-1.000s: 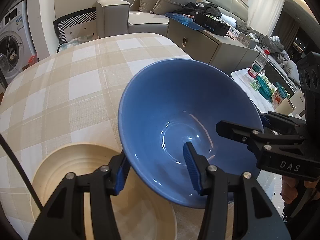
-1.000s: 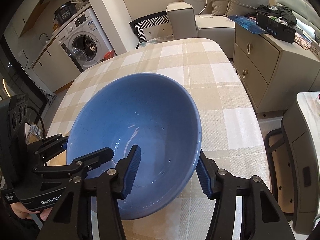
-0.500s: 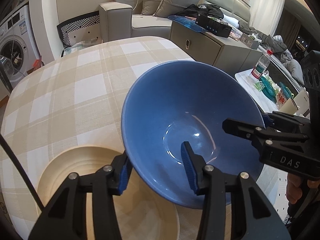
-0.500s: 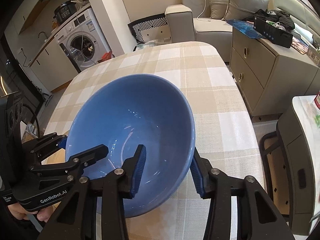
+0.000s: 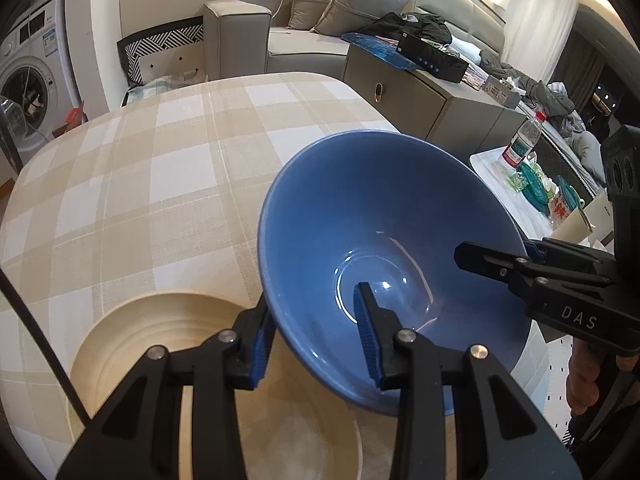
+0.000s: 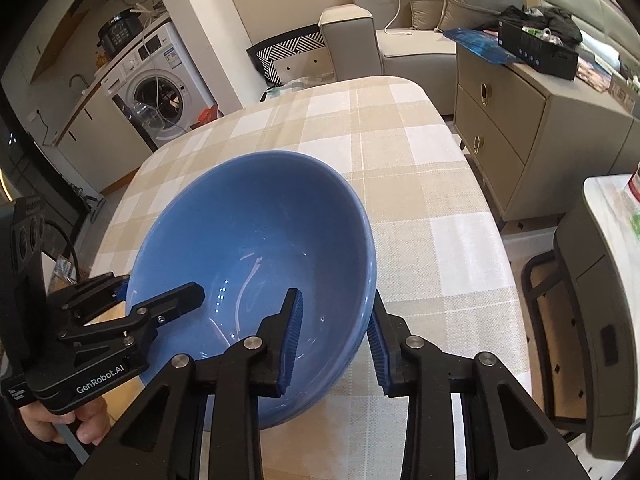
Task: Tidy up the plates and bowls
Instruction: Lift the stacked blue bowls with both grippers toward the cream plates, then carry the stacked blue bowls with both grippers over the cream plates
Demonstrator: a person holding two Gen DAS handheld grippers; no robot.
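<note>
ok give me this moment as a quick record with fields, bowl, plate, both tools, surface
bowl: blue bowl, empty, tilted, its rim straddled on two sides
plate: cream plate, left of the bowl, partly under it in the left wrist view
left tool: left tool, one finger inside the bowl, one outside; jaws have just been closing on the wall
right tool: right tool, straddles the opposite rim likewise; jaws have just been closing
contact: pads look close to the wall; firm pressure cannot be confirmed
surface: checked tablecloth
</note>
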